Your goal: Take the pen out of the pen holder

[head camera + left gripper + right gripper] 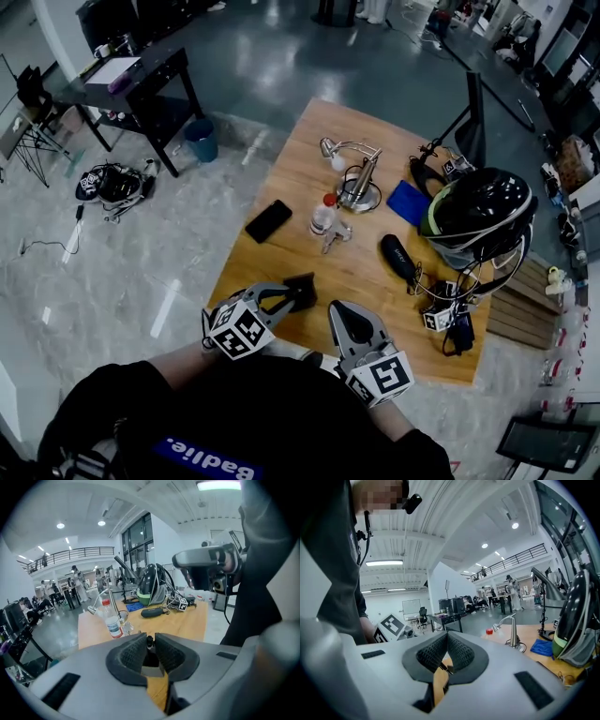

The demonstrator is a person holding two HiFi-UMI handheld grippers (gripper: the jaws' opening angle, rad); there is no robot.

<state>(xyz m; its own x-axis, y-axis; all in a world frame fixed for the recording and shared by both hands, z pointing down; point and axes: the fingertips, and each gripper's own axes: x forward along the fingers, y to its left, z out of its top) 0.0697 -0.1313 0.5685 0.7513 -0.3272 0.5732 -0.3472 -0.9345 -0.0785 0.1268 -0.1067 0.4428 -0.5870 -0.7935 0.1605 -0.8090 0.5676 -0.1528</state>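
On the wooden table (281, 169) a small clear glass holder (336, 234) stands right beside a red-capped water bottle (322, 214); I cannot make out a pen in it. In the left gripper view the holder (123, 619) sits behind the bottle (110, 617). Both grippers hover at the table's near edge, well short of the holder. My left gripper (305, 289) (149, 638) has its jaws together with nothing held. My right gripper (339, 309) (446, 638) is shut too, pads touching.
A desk lamp (356, 173) stands just behind the bottle. A black phone (268, 220) lies to the left, a blue cloth (408, 202), a black helmet (478, 211), a black case (397, 257) and tangled cables (450, 309) to the right.
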